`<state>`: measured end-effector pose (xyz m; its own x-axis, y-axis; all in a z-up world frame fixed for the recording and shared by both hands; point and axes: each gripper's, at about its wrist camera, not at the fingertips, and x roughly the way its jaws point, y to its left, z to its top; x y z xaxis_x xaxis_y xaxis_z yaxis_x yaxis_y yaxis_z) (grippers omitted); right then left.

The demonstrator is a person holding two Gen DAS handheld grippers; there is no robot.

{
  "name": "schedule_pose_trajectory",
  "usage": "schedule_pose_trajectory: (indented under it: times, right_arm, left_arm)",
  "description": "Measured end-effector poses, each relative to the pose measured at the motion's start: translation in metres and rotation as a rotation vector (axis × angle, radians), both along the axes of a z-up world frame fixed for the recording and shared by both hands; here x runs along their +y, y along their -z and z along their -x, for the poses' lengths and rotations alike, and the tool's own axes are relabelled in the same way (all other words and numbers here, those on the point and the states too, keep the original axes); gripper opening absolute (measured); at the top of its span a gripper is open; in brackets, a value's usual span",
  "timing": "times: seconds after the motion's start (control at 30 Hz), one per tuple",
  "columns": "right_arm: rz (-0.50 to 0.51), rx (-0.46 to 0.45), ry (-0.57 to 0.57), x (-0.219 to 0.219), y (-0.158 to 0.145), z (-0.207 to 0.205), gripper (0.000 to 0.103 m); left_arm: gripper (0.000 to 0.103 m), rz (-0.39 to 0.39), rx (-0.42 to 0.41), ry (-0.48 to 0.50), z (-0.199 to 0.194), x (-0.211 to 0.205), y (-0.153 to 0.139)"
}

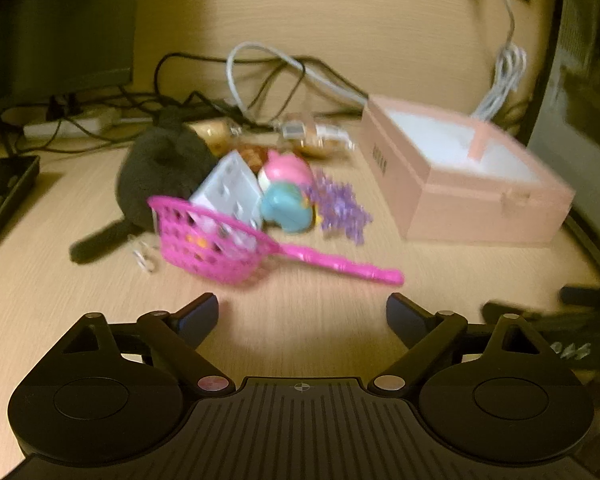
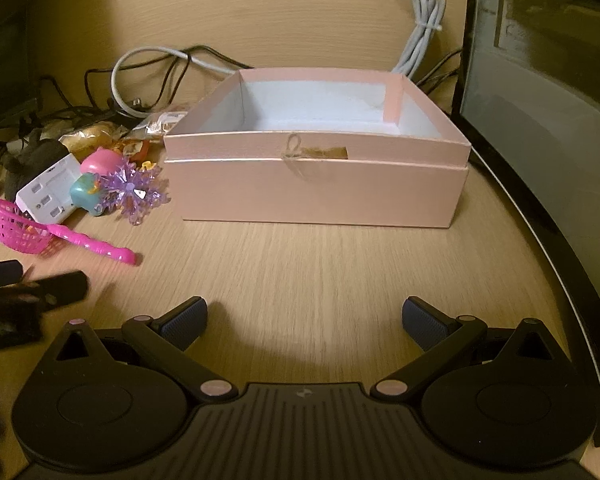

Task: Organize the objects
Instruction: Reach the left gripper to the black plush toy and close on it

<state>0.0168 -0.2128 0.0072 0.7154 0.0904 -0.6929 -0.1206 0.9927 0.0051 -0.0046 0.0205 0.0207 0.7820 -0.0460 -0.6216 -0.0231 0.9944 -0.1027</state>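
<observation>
Bare desk (image 2: 300, 264) before pink box (image 2: 316, 196) (open-topped), toys (image 2: 88, 188) beside

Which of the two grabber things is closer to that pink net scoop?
Left. The left gripper faces the pink net scoop just ahead; the right gripper faces the pink box, scoop off leftward.
</observation>
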Motion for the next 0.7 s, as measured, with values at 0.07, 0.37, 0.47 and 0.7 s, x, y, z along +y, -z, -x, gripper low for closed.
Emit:
schedule_pose_trajectory:
  times: [0.07,0.37,0.47,0.7]
  right_arm:
    - [0.0,0.008,-0.008,0.0,0.0,-0.001,0.103]
    - [0.002,0.036,0.025,0.004,-0.001,-0.001,0.103]
    - [0.009,0.064,-0.004,0.003,-0.003,-0.004,0.103]
    - [-0.093,0.125,-0.061,-0.001,-0.015,0.006,0.103]
  left_arm:
    - [0.094,-0.008,-0.073,-0.015,0.005,0.016,-0.025]
    - [0.092,0.068,0.104,-0.14,-0.107,0.1,-0.046]
    - [0.089,0.046,0.155,-0.139,-0.124,0.103,-0.028]
    - [0.068,0.101,0.15,-0.131,-0.126,0.111,-0.024]
